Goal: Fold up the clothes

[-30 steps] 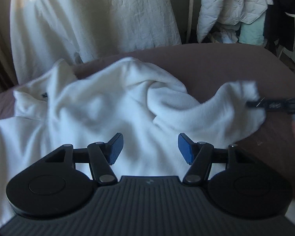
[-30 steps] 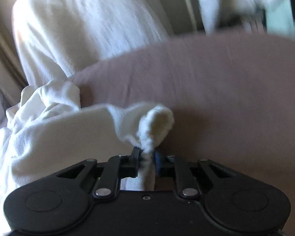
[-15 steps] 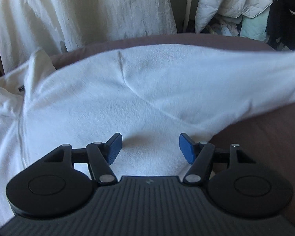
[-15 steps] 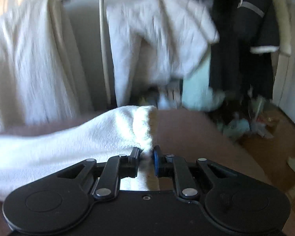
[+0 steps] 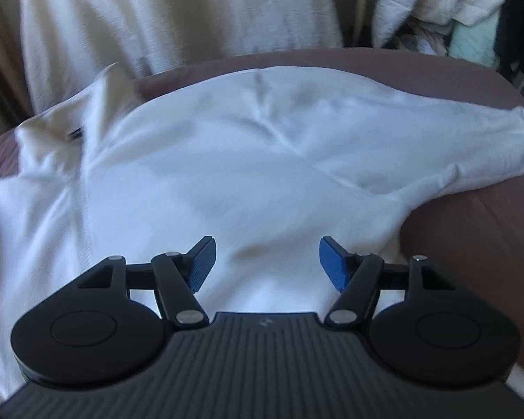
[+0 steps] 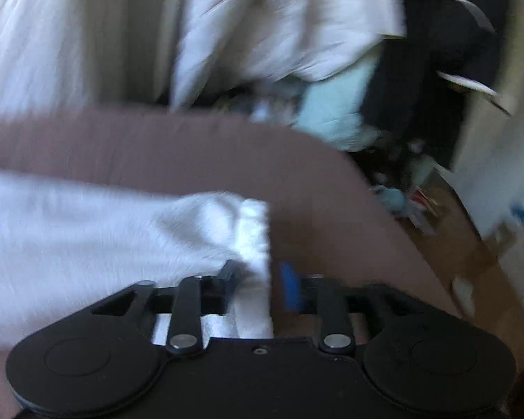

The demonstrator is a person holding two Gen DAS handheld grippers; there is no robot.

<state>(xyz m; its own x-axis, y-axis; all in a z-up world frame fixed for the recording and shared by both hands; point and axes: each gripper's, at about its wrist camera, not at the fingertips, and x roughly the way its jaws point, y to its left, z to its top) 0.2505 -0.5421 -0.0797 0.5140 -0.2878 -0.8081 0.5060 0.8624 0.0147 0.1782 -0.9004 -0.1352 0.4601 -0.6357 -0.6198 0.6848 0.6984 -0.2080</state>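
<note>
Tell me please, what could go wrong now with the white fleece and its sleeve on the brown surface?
1. The right gripper stands open around the sleeve cuff; if it pulls away carelessly, a finger may snag the cuff and crumple the stretched sleeve.
2. The cuff lies close to the edge of the brown surface; it might slide off.
3. The left gripper is open above the white fleece, holding nothing; the body could shift if the sleeve is tugged.

A white fleece jacket (image 5: 227,174) lies spread flat on the brown bed (image 5: 471,237), collar toward 10 o'clock, one sleeve (image 5: 436,139) stretched straight out toward 3 o'clock.
</note>
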